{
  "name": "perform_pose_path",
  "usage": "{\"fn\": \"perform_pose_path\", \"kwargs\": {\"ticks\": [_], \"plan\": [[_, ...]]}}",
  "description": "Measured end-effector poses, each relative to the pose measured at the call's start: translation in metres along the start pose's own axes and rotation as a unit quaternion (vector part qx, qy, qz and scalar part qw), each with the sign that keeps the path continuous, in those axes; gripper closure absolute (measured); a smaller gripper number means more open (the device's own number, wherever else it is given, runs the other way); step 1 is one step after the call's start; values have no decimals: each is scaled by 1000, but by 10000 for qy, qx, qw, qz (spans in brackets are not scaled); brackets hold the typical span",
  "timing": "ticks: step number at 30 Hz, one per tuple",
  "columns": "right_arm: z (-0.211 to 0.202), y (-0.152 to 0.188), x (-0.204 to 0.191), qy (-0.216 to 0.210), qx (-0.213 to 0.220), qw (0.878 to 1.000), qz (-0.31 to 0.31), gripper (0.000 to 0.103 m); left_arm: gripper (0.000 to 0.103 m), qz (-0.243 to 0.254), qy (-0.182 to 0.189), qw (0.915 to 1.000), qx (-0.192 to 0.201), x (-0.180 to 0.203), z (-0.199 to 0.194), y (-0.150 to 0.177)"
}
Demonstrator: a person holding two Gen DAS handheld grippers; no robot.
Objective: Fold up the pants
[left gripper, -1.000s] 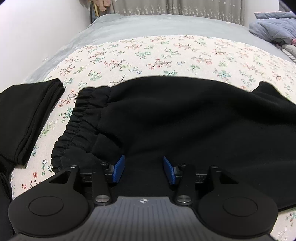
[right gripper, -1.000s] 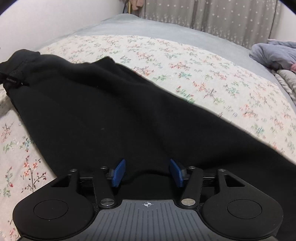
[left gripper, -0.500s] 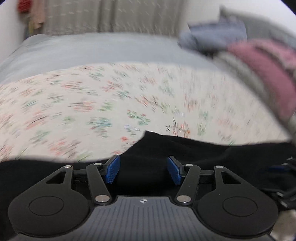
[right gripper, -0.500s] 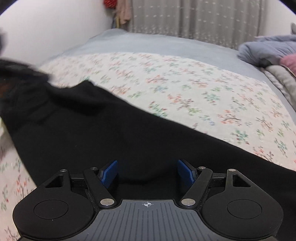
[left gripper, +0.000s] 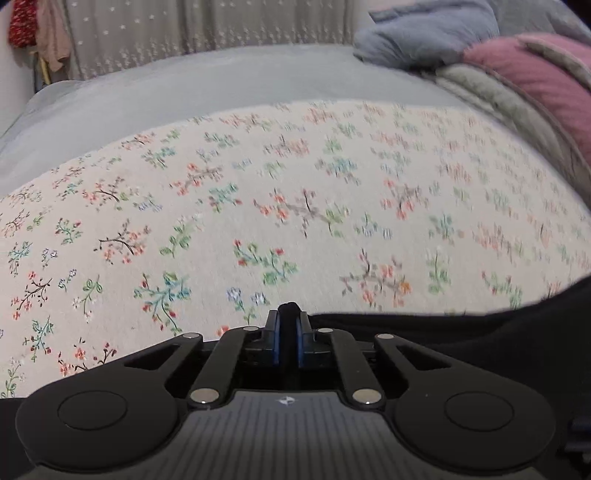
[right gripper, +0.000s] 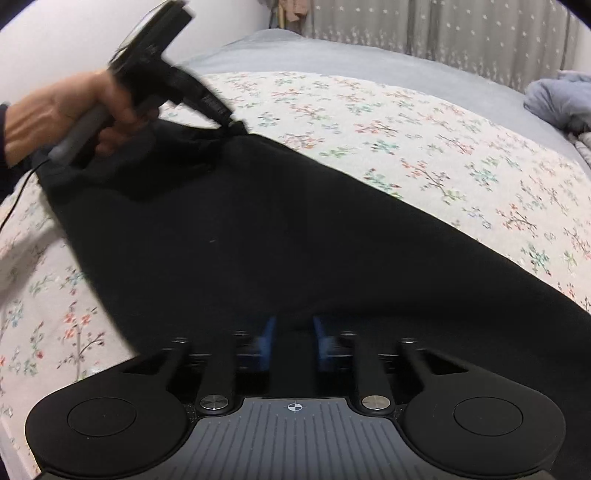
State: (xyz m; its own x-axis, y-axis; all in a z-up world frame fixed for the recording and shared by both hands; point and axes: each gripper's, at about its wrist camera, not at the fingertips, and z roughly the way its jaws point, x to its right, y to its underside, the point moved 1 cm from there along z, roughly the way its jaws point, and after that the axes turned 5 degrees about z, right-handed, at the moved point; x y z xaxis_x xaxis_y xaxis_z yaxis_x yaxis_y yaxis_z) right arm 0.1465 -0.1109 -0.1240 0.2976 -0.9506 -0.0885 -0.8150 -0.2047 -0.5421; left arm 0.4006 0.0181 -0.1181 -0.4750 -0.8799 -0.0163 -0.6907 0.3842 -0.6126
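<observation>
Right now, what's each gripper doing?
Left gripper: just closed, pinching the black pants edge.
Right gripper: just closed on the pants fabric.

Floral sheet (left gripper: 295, 192) lies bare and flat across the middle and far ground: wide passage for either gripper. Beyond it a plain grey cover (left gripper: 184, 92), also bare. Far right in the left wrist view, a heap of bedding (left gripper: 517, 85), blue, grey and pink, blocks that corner. Far edge closed by a curtain (right gripper: 461, 33); wall (right gripper: 74, 33) closes the left. Black pants (right gripper: 295, 240) stretch across the near ground. In the right wrist view the left hand (right gripper: 62, 114) and left gripper (right gripper: 236, 127) occupy the upper left.
</observation>
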Motion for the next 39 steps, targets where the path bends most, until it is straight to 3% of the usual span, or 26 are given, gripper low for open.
{"fn": "perform_pose_path", "kwargs": {"ticks": [5, 8, 10, 13, 14, 15, 17, 19, 20, 21, 22, 23, 25, 28, 29, 31, 33, 34, 36, 38, 39], "plan": [[-8, 12, -9, -47, -173, 9997, -185, 92, 80, -667, 96, 9972, 310, -12, -3, 5], [-15, 17, -4, -244, -335, 9990, -170, 92, 80, -1269, 173, 9899, 615, -22, -5, 11], [-23, 13, 12, -257, -203, 9995, 26, 94, 80, -1181, 84, 9907, 665, -17, -3, 16], [-54, -1, 65, 702, 489, 9946, 579, 77, 80, -1170, -3, 9910, 643, -14, -1, 20], [-71, -4, 89, 1099, 785, 9866, 920, 61, 80, -1351, 43, 9884, 689, -18, -3, 18], [-88, -4, 114, 1492, 1070, 9747, 1275, 40, 80, -1507, 80, 9856, 768, -21, -6, 15], [-115, 5, 163, 2415, 1384, 9416, 1893, 19, 80, -1616, 45, 9830, 869, -23, -11, 11], [-126, 22, 209, 3027, 1162, 9129, 2481, 19, 80, -1624, -41, 9830, 852, -22, -10, 12], [-127, 33, 228, 3041, 949, 9059, 2789, 19, 80, -1603, -115, 9838, 795, -19, -7, 13], [-124, 45, 243, 2858, 749, 9042, 3084, 26, 80, -1593, -192, 9842, 750, -17, -3, 15], [-117, 54, 253, 2567, 553, 9052, 3343, 40, 80, -1598, -251, 9841, 731, -15, -1, 17], [-110, 60, 259, 2318, 386, 9081, 3465, 84, 80, -1646, -295, 9831, 740, -14, 0, 18], [-111, 53, 251, 2437, 520, 9156, 3156, 81, 80, -1831, -305, 9792, 817, -15, -6, 17], [-139, 33, 239, 2450, 1430, 9152, 2862, 82, 80, -1683, -485, 9805, 894, -11, -14, 17], [-136, 32, 242, 2492, 1374, 9133, 2913, 82, 79, -1579, -582, 9821, 843, -9, -12, 18], [-108, 38, 250, 2906, 556, 9126, 2822, 81, 79, -1341, -782, 9853, 709, 0, -2, 20], [-81, 48, 249, 2980, -164, 9180, 2611, 80, 76, -993, -1049, 9872, 671, 13, 7, 22], [-78, 49, 245, 3070, -189, 9187, 2478, 76, 75, -862, -1149, 9870, 716, 17, 8, 22], [-91, 44, 237, 3451, 158, 9099, 2296, 50, 67, -1118, -1084, 9845, 812, 10, 0, 23], [-113, 37, 230, 3727, 711, 9002, 2139, 38, 65, -1684, -851, 9766, 1036, -4, -20, 24], [-122, 34, 223, 3779, 987, 8958, 2119, 38, 61, -1827, -815, 9730, 1154, -8, -33, 25]]}}
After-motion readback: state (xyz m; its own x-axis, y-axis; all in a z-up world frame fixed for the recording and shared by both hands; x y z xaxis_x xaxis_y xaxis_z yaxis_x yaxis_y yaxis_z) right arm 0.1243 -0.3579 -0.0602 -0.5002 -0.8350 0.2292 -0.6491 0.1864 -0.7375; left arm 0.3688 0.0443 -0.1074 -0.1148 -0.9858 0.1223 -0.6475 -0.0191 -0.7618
